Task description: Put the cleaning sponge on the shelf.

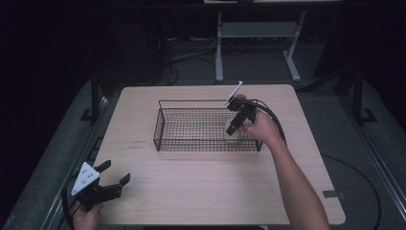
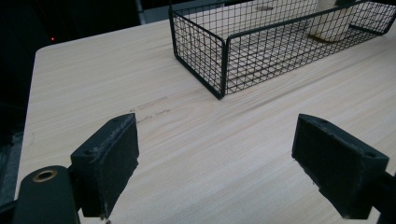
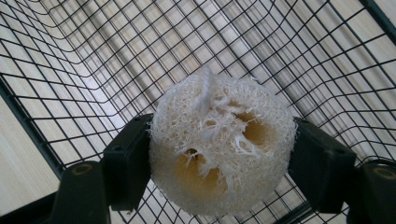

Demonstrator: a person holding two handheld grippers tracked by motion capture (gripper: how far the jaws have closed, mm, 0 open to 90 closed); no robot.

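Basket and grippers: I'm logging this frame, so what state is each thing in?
Wire basket: upright on the table, holding the loofah.
Loofah: clamped between the right jaws, inside the basket.
Right gripper: shut on the loofah.
Left gripper: open, empty, above bare table.

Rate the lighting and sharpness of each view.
High view: dim, dark surroundings, the light wooden table evenly lit, slightly soft. Left gripper view: the black wire-mesh basket sharp, the near black jaws soft. Right gripper view: the pale fibrous loofah sponge bright and crisp, mesh shadows striping the wood below.
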